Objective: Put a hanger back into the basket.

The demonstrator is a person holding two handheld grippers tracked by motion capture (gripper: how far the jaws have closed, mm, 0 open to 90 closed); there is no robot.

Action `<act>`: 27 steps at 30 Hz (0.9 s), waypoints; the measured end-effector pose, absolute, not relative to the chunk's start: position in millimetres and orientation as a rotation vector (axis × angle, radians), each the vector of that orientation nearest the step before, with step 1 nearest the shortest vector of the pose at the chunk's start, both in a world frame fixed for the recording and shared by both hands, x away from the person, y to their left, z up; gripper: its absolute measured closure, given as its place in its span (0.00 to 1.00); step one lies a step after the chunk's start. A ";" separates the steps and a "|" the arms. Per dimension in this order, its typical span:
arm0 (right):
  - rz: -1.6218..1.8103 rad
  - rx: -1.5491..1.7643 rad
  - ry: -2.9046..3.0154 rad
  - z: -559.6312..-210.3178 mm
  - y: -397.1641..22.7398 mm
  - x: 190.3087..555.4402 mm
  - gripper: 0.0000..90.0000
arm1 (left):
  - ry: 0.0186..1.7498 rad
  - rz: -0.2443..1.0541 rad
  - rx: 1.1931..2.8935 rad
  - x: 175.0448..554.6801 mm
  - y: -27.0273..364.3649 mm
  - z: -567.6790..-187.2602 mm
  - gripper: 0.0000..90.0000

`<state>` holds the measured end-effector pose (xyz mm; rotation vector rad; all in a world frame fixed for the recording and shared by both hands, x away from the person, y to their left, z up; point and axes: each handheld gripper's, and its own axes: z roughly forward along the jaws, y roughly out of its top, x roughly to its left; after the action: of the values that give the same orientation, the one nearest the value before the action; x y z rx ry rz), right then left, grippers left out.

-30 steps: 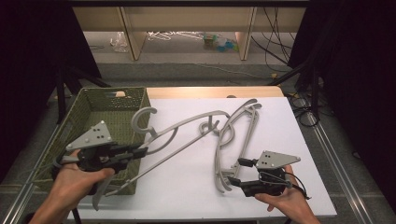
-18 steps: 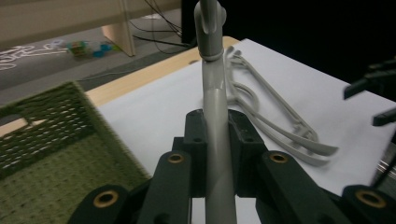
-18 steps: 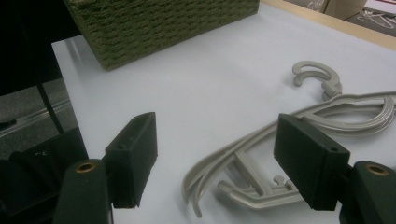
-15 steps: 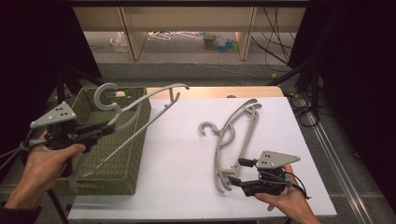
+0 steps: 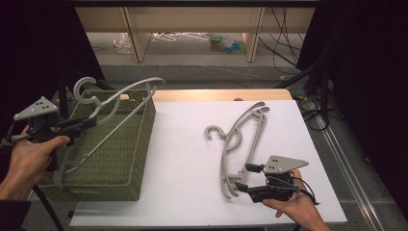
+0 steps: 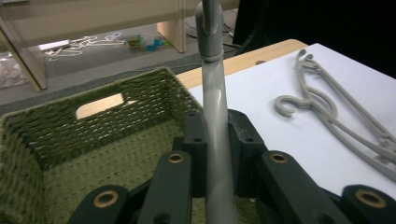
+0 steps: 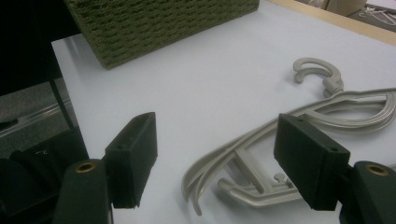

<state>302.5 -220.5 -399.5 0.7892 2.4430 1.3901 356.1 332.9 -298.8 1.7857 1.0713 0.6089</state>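
Note:
My left gripper [image 5: 79,124] is shut on a grey plastic hanger [image 5: 126,90], which hangs tilted over the green woven basket [image 5: 139,144] at the table's left. In the left gripper view the hanger's bar [image 6: 215,93] runs up between the jaws of the left gripper [image 6: 218,128], above the basket's inside [image 6: 56,130]. A small stack of grey hangers [image 5: 240,137] lies on the white table top [image 5: 183,144]. My right gripper [image 5: 246,178] rests open at the stack's near end. In the right gripper view the stack [image 7: 327,112] lies just beyond the spread jaws of the right gripper [image 7: 215,154].
The basket takes up the table's left front. A wooden strip [image 5: 216,94] edges the table at the back. Beyond it stand low shelves [image 5: 192,24] with clutter on the floor. Cables [image 5: 312,106] trail past the right edge, where a metal rail [image 5: 346,163] runs.
My left hand has carried the hanger leftward, from over the table's middle to above the basket. The right gripper and the stack of hangers have stayed in place.

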 end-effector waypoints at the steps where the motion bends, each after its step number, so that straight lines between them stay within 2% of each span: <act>1: 1.390 0.789 2.443 -399.5 -220.5 302.5 0.35 | 1.071 0.609 1.786 356.1 332.9 -298.8 0.88; 11: 1.397 0.790 2.436 -399.0 -221.6 303.2 0.33 | 1.095 0.656 1.787 372.4 356.5 -310.4 0.88; 27: 1.392 0.793 2.432 -400.2 -221.4 303.9 0.33 | 1.154 0.653 1.803 380.3 373.4 -329.4 0.88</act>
<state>303.9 -221.4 -400.2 0.7932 2.4316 1.3923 380.3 373.4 -329.4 1.8033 1.1536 0.6534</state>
